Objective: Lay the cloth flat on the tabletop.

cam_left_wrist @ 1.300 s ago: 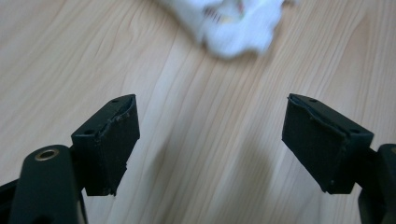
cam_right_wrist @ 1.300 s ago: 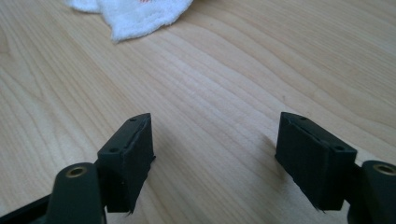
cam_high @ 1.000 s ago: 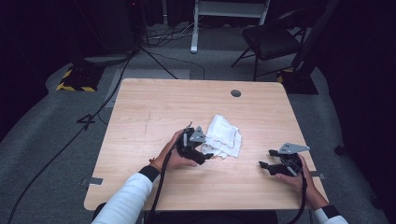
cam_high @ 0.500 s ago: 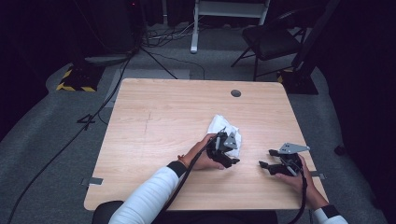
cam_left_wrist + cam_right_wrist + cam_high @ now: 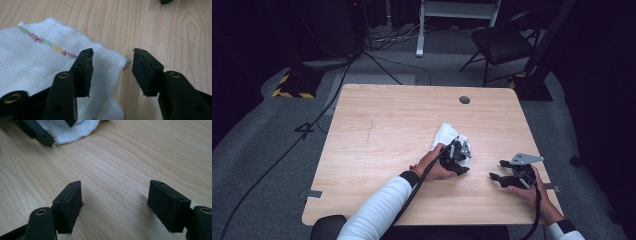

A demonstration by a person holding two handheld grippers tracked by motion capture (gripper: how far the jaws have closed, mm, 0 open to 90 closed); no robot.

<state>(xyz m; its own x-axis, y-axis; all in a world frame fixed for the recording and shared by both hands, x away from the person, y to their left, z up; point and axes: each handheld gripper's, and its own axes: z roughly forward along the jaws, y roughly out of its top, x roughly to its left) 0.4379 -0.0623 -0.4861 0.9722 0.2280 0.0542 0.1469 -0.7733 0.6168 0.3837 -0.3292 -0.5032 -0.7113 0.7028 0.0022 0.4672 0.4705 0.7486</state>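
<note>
A crumpled white cloth (image 5: 446, 134) with a coloured stitched seam lies on the wooden table (image 5: 382, 130), right of centre. My left gripper (image 5: 461, 169) sits low at the cloth's near right corner. In the left gripper view the cloth (image 5: 37, 60) has its corner between the jaws of my left gripper (image 5: 112, 56). Those jaws have just been closing but still stand apart, and the pads do not press the fabric. My right gripper (image 5: 495, 178) rests near the table's right front edge. Seen from its own camera, my right gripper (image 5: 115, 187) is open over bare wood, with the cloth (image 5: 75, 128) beyond.
A round cable hole (image 5: 464, 100) sits near the table's far edge. Beyond the table stand a dark chair (image 5: 502, 42) and a white stand (image 5: 419, 30) on the grey floor. Cables (image 5: 322, 115) run past the table's left side.
My left hand has moved right, from the cloth's left side to its near right corner, and its jaws have narrowed. The right gripper has stayed put.
</note>
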